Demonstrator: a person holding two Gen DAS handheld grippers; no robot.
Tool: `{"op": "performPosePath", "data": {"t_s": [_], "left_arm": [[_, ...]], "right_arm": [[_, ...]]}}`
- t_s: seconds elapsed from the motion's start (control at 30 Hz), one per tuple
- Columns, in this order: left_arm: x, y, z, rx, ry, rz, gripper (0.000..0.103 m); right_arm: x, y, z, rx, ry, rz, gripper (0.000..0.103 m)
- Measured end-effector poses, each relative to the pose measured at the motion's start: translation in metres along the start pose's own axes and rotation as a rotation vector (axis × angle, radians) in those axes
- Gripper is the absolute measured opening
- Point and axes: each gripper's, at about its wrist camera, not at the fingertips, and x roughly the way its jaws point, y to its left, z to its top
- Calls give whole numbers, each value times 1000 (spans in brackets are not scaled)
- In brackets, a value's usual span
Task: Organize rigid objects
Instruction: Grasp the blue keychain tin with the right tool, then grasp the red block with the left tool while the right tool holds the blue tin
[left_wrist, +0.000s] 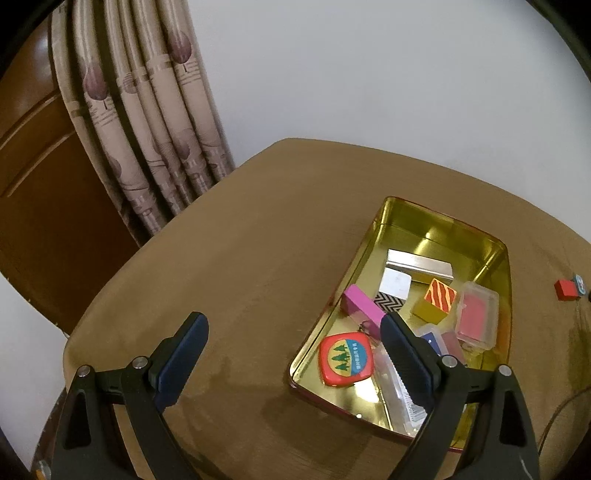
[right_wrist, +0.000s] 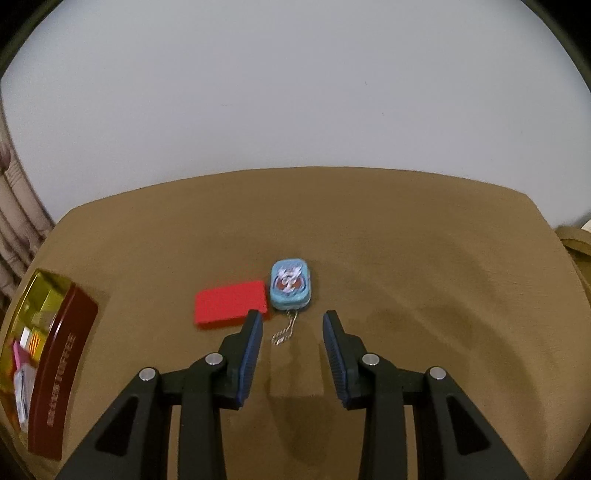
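A gold tin (left_wrist: 436, 221) with a dark red outside (right_wrist: 55, 369) lies on the brown table. It holds several small things: a red round tape measure (left_wrist: 345, 359), a pink block (left_wrist: 362, 308), silver boxes (left_wrist: 419, 266), a striped cube (left_wrist: 436, 301) and clear cases (left_wrist: 476, 319). My left gripper (left_wrist: 295, 332) is open and empty above the tin's near left side. A red block (right_wrist: 231, 304) and a light blue keychain tin (right_wrist: 291, 283) with a chain lie on the table. My right gripper (right_wrist: 293, 319) is open and empty, just short of the blue tin.
A patterned curtain (left_wrist: 147, 129) and a wooden door (left_wrist: 37, 166) stand to the left behind the table. A white wall is at the back. The red block also shows in the left wrist view (left_wrist: 567, 290). The table edge (right_wrist: 546, 221) falls off at the right.
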Motion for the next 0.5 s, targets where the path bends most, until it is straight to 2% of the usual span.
{"op": "performPosePath", "data": {"t_s": [0.17, 0.33, 0.43, 0.5], "left_arm": [[0, -1, 0, 1, 4, -24, 93], [0, -3, 0, 9, -1, -20, 93], [1, -3, 0, 7, 4, -25, 93], [1, -3, 0, 6, 5, -31, 93]], "right_arm": [[26, -2, 12, 1, 25, 18, 35], [48, 1, 18, -26, 40, -28, 35], [57, -4, 19, -52, 37, -101, 35], [64, -10, 14, -50, 49, -88, 35]]}}
